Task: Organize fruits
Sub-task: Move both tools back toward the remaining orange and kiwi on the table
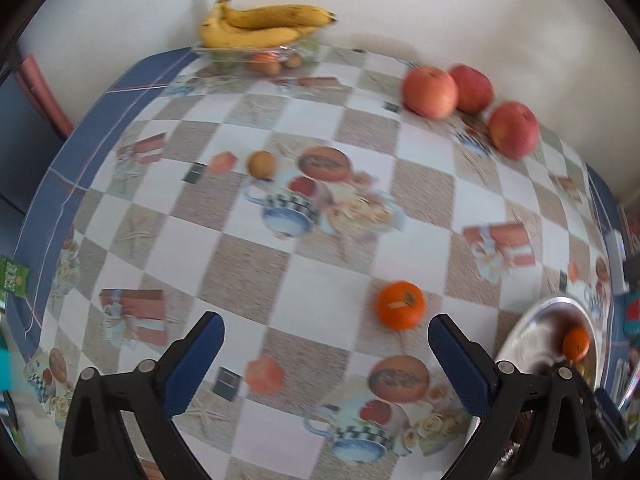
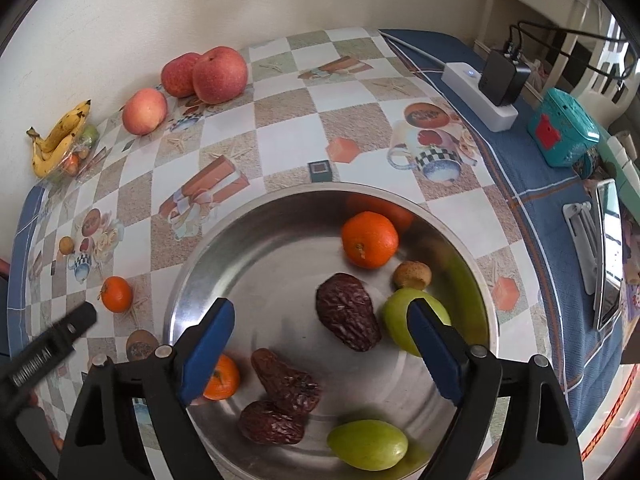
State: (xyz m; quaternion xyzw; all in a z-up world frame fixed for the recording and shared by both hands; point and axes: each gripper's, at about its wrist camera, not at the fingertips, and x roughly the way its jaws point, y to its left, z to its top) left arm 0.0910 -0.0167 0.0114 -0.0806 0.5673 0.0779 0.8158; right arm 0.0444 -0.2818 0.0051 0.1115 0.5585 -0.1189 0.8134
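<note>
My left gripper (image 1: 326, 332) is open and empty above the table; a small orange mandarin (image 1: 400, 304) lies just ahead, nearer its right finger, and shows in the right wrist view (image 2: 116, 294). My right gripper (image 2: 320, 320) is open and empty over a steel bowl (image 2: 240, 248), also at the left wrist view's right edge (image 1: 532, 320). The bowl holds two mandarins (image 2: 369, 239), three dark dates (image 2: 347, 311), two green fruits (image 2: 368, 444) and a small brown fruit (image 2: 412, 275). Three red apples (image 1: 430, 91) lie by the wall. A small brown fruit (image 1: 261, 164) sits mid-table.
Bananas (image 1: 264, 20) lie on a clear tray of small fruits at the back wall. A power strip with charger (image 2: 480, 88), a teal box (image 2: 562, 134) and a phone on a stand (image 2: 606, 256) sit on the table's blue right border.
</note>
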